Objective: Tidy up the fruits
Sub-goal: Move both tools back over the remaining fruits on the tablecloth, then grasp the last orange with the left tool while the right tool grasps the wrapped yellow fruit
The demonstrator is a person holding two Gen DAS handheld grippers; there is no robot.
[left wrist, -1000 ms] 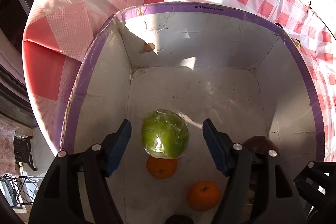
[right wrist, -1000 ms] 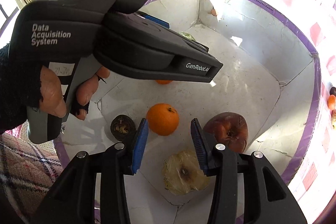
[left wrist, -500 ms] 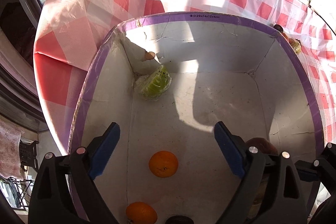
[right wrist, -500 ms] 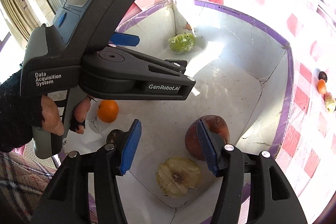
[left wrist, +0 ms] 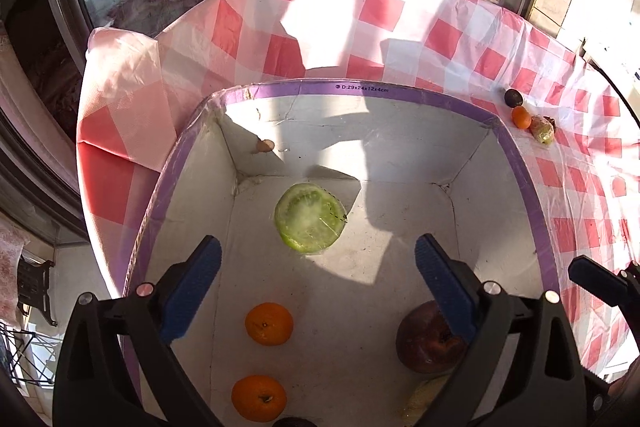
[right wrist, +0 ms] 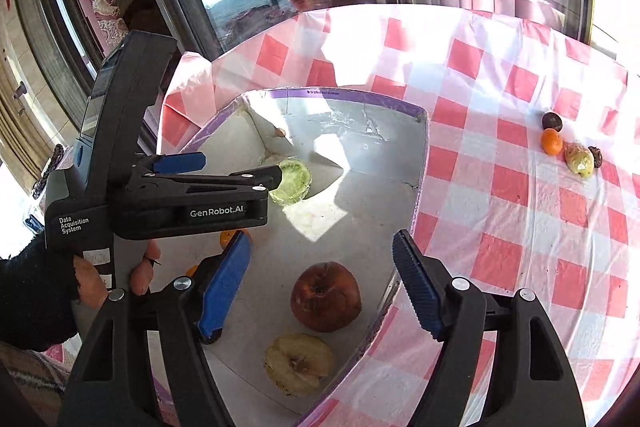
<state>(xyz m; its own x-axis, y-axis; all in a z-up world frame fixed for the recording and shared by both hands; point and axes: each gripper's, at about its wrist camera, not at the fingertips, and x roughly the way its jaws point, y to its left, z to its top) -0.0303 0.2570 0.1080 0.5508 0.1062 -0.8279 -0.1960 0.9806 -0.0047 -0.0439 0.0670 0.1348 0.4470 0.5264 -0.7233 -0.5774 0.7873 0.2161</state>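
Observation:
A white box with a purple rim (left wrist: 400,94) stands on the red-checked tablecloth. Inside lie a wrapped green half fruit (left wrist: 310,223), cut face up, two oranges (left wrist: 269,323) (left wrist: 259,398) and a dark red apple (left wrist: 428,343). My left gripper (left wrist: 316,287) is open and empty above the box floor, behind the green fruit. My right gripper (right wrist: 320,279) is open and empty over the box's near right corner, above the red apple (right wrist: 325,297) and a yellow half apple (right wrist: 298,363). The left gripper's body (right wrist: 168,195) partly hides the green fruit (right wrist: 291,181).
On the cloth to the right of the box lie a dark fruit (right wrist: 552,121), a small orange (right wrist: 552,141) and a wrapped yellow-green fruit (right wrist: 579,159); they also show in the left wrist view (left wrist: 522,117). Windows stand beyond the table's far edge.
The left gripper let go of the green fruit, which rolled to the far left corner and now lies cut face up. Both grippers have opened wider and pulled back and up from the box.

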